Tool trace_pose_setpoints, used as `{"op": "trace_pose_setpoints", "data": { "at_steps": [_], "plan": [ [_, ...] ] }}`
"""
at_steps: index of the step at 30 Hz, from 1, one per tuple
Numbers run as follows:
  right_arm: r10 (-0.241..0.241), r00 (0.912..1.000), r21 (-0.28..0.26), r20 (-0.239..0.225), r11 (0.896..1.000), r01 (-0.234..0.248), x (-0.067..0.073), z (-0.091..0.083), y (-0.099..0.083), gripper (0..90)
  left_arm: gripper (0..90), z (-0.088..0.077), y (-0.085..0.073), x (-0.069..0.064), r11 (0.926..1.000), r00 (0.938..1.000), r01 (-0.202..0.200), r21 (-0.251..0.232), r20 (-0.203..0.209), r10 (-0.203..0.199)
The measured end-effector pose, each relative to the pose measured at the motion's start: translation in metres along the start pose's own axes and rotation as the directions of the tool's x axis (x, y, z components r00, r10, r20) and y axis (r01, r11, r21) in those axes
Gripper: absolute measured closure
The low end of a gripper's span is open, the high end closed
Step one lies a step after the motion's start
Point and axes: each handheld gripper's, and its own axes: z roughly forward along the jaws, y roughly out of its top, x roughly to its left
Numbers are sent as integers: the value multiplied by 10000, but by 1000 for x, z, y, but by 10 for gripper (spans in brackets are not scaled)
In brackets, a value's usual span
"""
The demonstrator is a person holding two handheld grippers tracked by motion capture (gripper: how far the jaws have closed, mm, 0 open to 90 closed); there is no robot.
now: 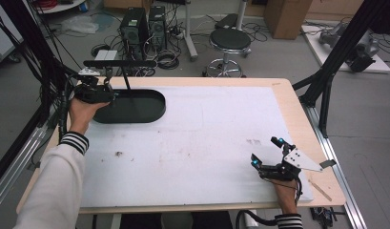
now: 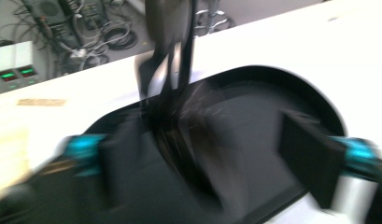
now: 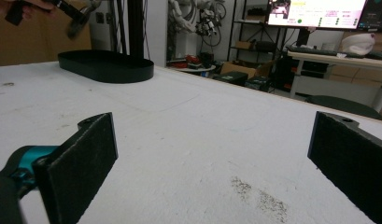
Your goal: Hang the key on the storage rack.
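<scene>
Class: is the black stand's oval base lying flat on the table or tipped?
Flat: the oval base rests level on the white table cover, its post upright.

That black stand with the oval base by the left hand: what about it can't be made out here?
- Left gripper view: motion blur smears the stand's post; whether anything hangs on it cannot be told.
- High view: the hand and the left gripper cover the near left rim of the oval base.
- Right gripper view: the picture's top edge cuts off the post above the base.
</scene>
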Motion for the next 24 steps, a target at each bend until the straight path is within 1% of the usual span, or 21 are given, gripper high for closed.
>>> {"op": "trace_pose_setpoints", "data": {
  "at_steps": [1, 2, 3, 4, 5, 6, 8, 9, 10, 11, 13, 14, 18, 19, 20, 21, 22, 23, 24],
  "plan": [
    [0, 10000, 0, 0, 10000, 0, 0, 0, 0, 4, 183, -2, 0, -1, 9998, 9998, -14, -173, 208, 17],
    [8, 10000, -2, -9, 10000, -8, 0, 0, 0, 4, 92, -4, 0, -4, 9989, 9997, -170, -443, 166, 177],
    [59, 10000, -12, -10, 10000, -59, 0, 0, 0, 4, 46, -8, -1, -7, 9958, 9989, -431, -813, 153, 445],
    [-1, 10000, -63, 15, 10000, 1, -1, 0, 0, 4, 26, -13, -2, -10, 9913, 9974, -670, -1130, 191, 696],
    [83, 10000, -29, 9, 10000, -83, 0, 0, 0, 4, 17, -17, -3, -11, 9873, 9962, -750, -1404, 338, 805],
    [92, 10000, -42, 4, 9999, -92, 0, 0, 0, 4, 17, -21, -5, -12, 9831, 9941, -774, -1658, 622, 888],
    [105, 9999, -46, -13, 9999, -105, -1, 0, 0, 4, 17, -30, -9, -15, 9753, 9903, -922, -2009, 842, 1109],
    [116, 9999, -34, -13, 9999, -116, -1, 0, 0, 4, 17, -34, -11, -16, 9711, 9875, -948, -2192, 1024, 1196],
    [107, 9999, -47, -17, 9999, -107, -1, 0, 0, 4, 17, -40, -15, -19, 9657, 9861, -1006, -2394, 1049, 1288],
    [88, 10000, -40, 5, 10000, -88, 0, 0, 0, 4, 17, -44, -18, -21, 9585, 9821, -1124, -2621, 1176, 1473],
    [4, 10000, -66, -4, 10000, -4, -1, 0, 0, 4, 17, -53, -27, -27, 9504, 9769, -1278, -2837, 1292, 1700],
    [4, 10000, -66, -4, 10000, -4, -1, 0, 0, 4, 17, -56, -30, -29, 9459, 9728, -1358, -2948, 1410, 1836],
    [9, 10000, -8, 11, 10000, -9, 0, 0, 0, 4, 17, -71, -50, -41, 9245, 9584, -1598, -3461, 1700, 2293],
    [20, 10000, -4, 13, 10000, -20, 0, 0, 0, 4, 17, -75, -56, -44, 9135, 9533, -1687, -3703, 1743, 2467],
    [8, 10000, -7, 17, 10000, -8, 0, 0, 0, 4, 17, -79, -62, -47, 9040, 9478, -1885, -3837, 1700, 2697],
    [15, 10000, -10, 14, 10000, -15, 0, 0, 0, 4, 17, -82, -68, -49, 9047, 9456, -1860, -3832, 1802, 2708],
    [-12, 10000, -32, 3, 10000, 12, 0, 0, 0, 4, 17, -85, -74, -51, 9074, 9440, -1820, -3788, 1909, 2691],
    [0, 10000, -34, 4, 10000, 0, 0, 0, 0, 4, 17, -87, -81, -52, 9094, 9435, -1785, -3757, 1969, 2666],
    [24, 10000, -7, 16, 10000, -24, 0, 0, 0, 4, 17, -89, -87, -52, 9099, 9433, -1696, -3786, 2049, 2611]
  ]
}}
